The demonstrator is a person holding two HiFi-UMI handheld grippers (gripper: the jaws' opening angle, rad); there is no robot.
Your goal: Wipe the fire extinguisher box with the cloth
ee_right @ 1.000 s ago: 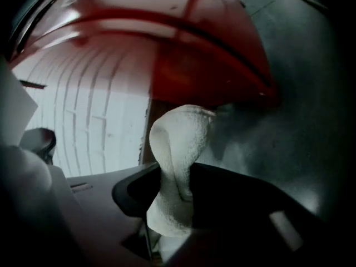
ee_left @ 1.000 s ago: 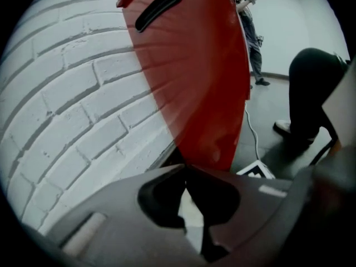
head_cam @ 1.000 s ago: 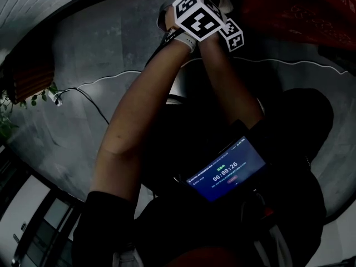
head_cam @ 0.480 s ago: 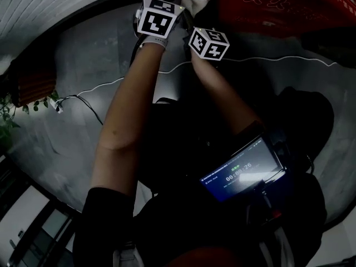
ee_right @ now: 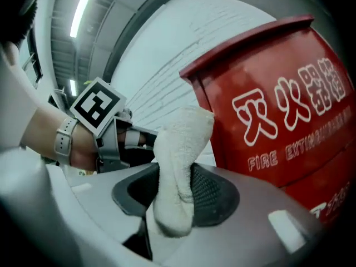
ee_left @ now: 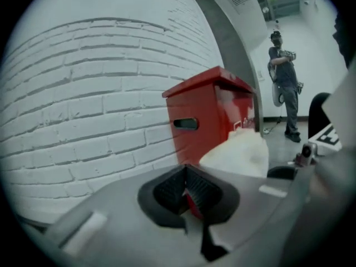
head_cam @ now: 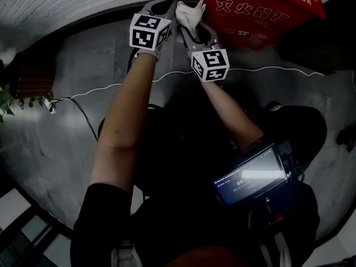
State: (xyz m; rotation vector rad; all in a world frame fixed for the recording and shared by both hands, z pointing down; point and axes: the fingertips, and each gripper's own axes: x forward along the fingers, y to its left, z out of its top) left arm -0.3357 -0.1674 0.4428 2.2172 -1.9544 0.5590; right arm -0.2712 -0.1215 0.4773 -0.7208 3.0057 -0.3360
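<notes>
Head view and both gripper views. The right hand-held gripper is clenched on a white terry cloth, which is pinched as a bunched fold. The free end stands up above the jaws, just beside the left front corner of the red metal fire extinguisher box. Whether cloth and box touch cannot be told. The box stands on the grey floor against a white brick wall. The left hand-held gripper is closed with nothing grasped, and it hovers close beside the cloth on the side away from the box.

Risks, as judged:
- **Slipping:** Only a narrow fold is clamped. Drag across the painted face, or a snag on the overhanging lid edge, could pull the cloth out of the jaws.
- **Poor contact:** A bunched wad touches little surface, so hard jaw plastic may scrape the box instead.
- **Crowding:** With both grippers this close, a sideways stroke could knock one against the other.
- **Tripping:** A white cable runs across the floor near the feet.
</notes>
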